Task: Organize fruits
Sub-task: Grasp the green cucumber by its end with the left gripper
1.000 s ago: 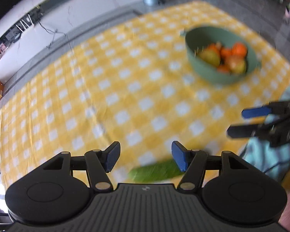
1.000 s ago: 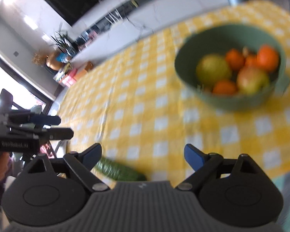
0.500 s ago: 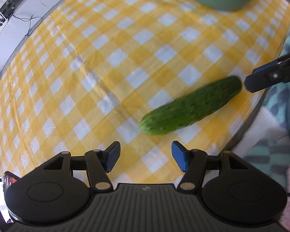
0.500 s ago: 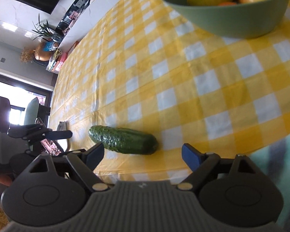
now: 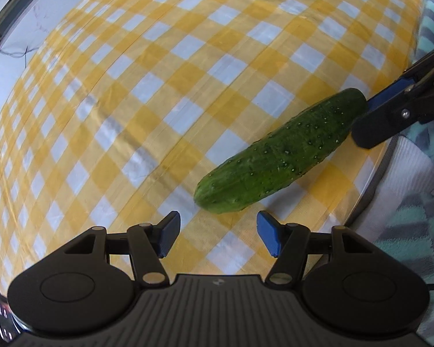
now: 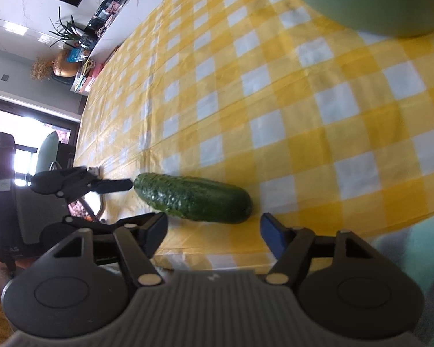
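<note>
1. Both tools have their fingers spread wide with nothing between them. The left gripper (image 5: 218, 235) sits just short of one blunt end of the cucumber (image 5: 280, 156), and the right gripper (image 6: 214, 232) hangs just in front of its other end, so the two face it from opposite ends.
2. The cucumber lies flat on the yellow checked tablecloth (image 5: 147, 92), close to the near table edge and free of both tools as far as I can see.
3. Farther back stands the green bowl (image 6: 370, 3); its fruit is almost cut out of view.
4. Risks, as I judge them: the cucumber is round and bumpy, so a pinch near its tapered end could squirt it out sideways.
5. So near the edge, a nudge from either finger might roll it off the table.
6. With both tools converging on one thing, their fingers could knock together.
</note>
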